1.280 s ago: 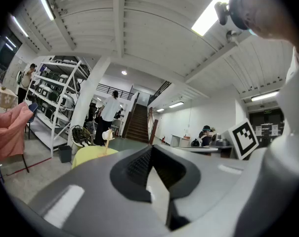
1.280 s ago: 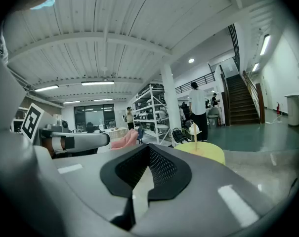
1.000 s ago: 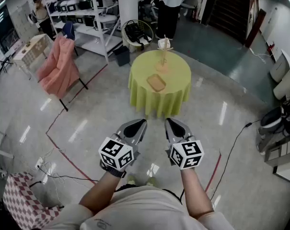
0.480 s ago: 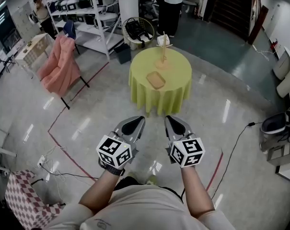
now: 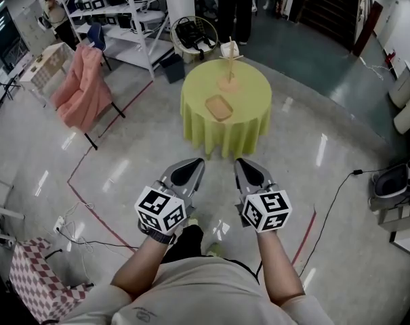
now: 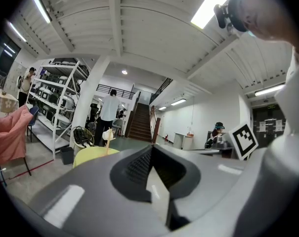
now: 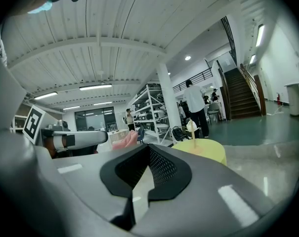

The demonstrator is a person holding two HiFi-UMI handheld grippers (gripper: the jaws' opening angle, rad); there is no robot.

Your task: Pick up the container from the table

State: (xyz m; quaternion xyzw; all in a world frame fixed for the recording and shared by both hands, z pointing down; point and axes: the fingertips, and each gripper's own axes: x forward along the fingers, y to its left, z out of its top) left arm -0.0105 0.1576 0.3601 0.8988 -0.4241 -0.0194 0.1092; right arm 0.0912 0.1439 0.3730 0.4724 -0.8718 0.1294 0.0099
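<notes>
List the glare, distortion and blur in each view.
Head view: wide-angle bend at the edges, streaky light reflections on the glossy floor, table sharp. Left gripper view: fisheye with black corners, a blown-out light strip, jaws close to the lens and soft. Right gripper view: the same black corners, ceiling beams bowed, jaws soft.

Tan container [image 5: 219, 107] on yellow-clothed round table [image 5: 251, 103], near wooden stand [image 5: 230, 73]; left claw [image 5: 191, 168], right claw [image 5: 244, 168] well apart from table.
</notes>
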